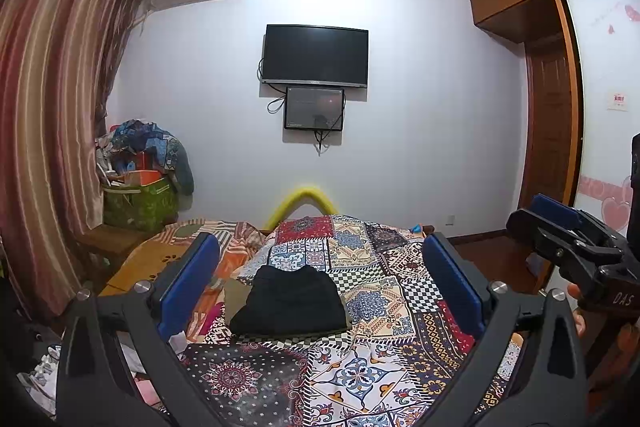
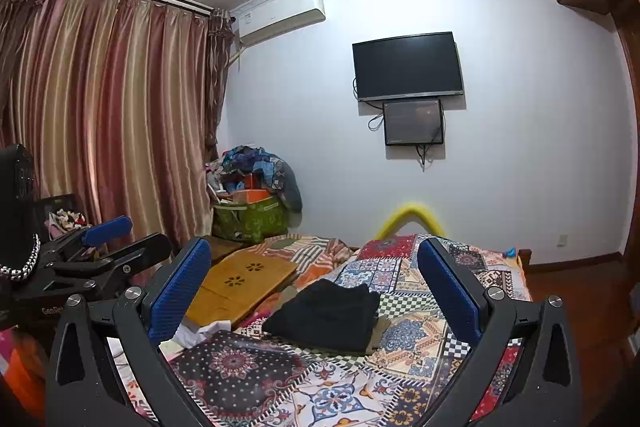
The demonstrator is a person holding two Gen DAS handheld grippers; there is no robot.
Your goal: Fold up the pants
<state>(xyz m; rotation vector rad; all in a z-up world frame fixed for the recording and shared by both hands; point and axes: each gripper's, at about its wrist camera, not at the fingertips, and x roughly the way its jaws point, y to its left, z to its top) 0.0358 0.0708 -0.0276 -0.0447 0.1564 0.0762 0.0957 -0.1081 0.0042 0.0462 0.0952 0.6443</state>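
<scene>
- Left gripper [image 1: 320, 287]: our blue-padded fingers stand wide apart at the lower middle of the left wrist view, nothing between them, held above the bed.
- Right gripper [image 2: 314, 291]: same posture in its own view, fingers spread, empty. It also shows at the right edge of the left wrist view, raised off the bed.
- Pants [image 1: 290, 303]: one black pair, lying as a compact stack on the patchwork bedspread [image 1: 360, 379], lower centre of the left view, dead ahead between our left fingers. In the right view the pants sit lower centre, slightly right of the midline.
- An olive layer shows under the stack's edges; we cannot tell whether it is a second garment or part of the bedding.
- Long axis: the stack looks wider across the frame than deep, near edge roughly square to the left gripper and skewed to the right one.
- Nearer arm: we judge both well apart from the cloth; the left is better lined up, though neither is clearly closer.
- We judge the fold largely made already.
- Count: two grippers, one pair of pants, one wooden lap tray [image 2: 244, 281] at centre left of the right view, two wall screens, one above the other.
</scene>
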